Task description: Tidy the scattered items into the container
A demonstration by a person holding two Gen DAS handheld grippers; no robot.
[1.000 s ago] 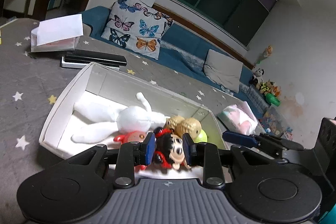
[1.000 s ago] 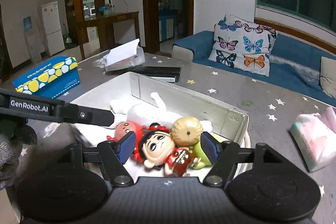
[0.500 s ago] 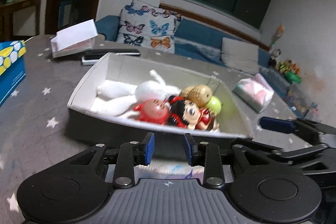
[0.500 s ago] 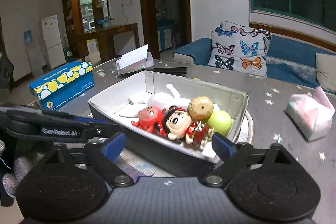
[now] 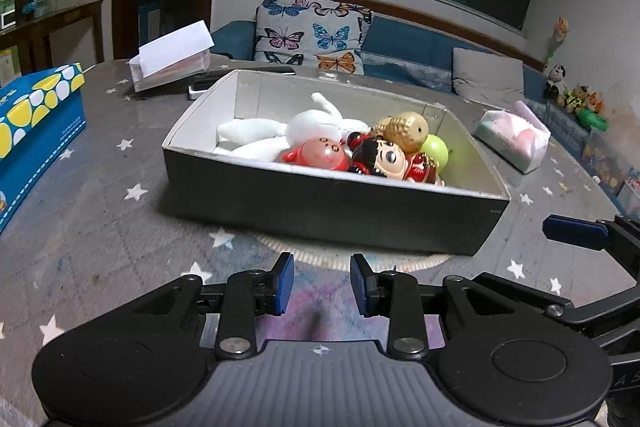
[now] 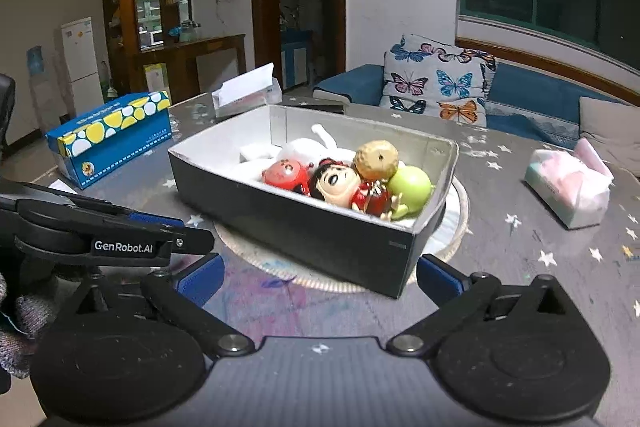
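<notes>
Star-print table (image 5: 100,227), toys boxed (image 5: 332,203).

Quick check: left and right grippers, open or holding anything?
Left gripper: open, empty, jaws just opened further.
Right gripper: open wide, empty, jaws just opening.

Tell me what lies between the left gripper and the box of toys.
Only bare star-print tablecloth and the round mat's edge under the box; the open left gripper holds nothing, seen in the left wrist view.

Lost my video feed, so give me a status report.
Left tongs open, empty. Right tongs just opened wide, empty. Toys all in the box. Nothing in the way.
</notes>
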